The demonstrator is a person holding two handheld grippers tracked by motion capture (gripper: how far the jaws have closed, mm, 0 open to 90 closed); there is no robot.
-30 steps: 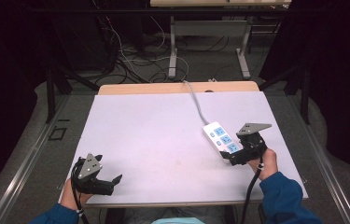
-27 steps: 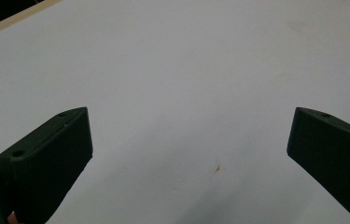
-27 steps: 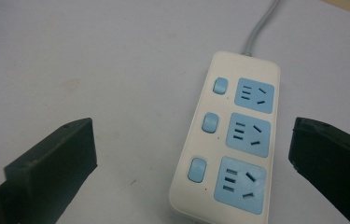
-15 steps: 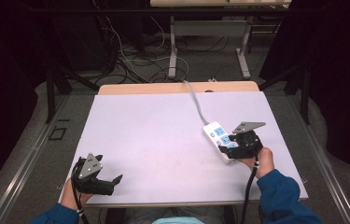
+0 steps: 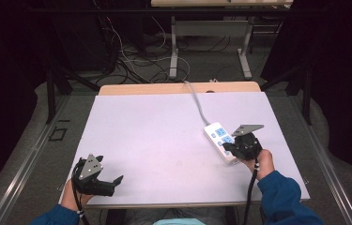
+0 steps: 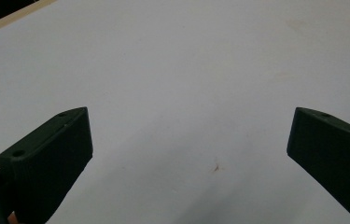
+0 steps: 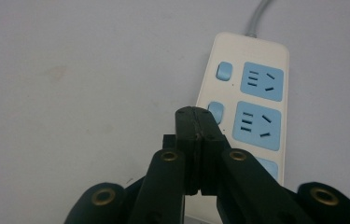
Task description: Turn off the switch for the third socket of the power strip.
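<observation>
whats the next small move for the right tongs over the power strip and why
Probably ease the right tongs down onto the blue switch button just beyond their tip. The jaws have just closed together with nothing between them, forming one blunt tip suited to pressing a button on the power strip.

The right tool [image 7: 194,114] covers the power strip's [image 7: 256,93] near end; its grey cord [image 7: 260,13] is cut off by the frame's top edge.

Your right gripper [image 5: 230,148] at 4 o'clock: jaws just closed together, nothing between. Your left gripper [image 5: 111,180] at 7 o'clock: jaws wide apart.
</observation>
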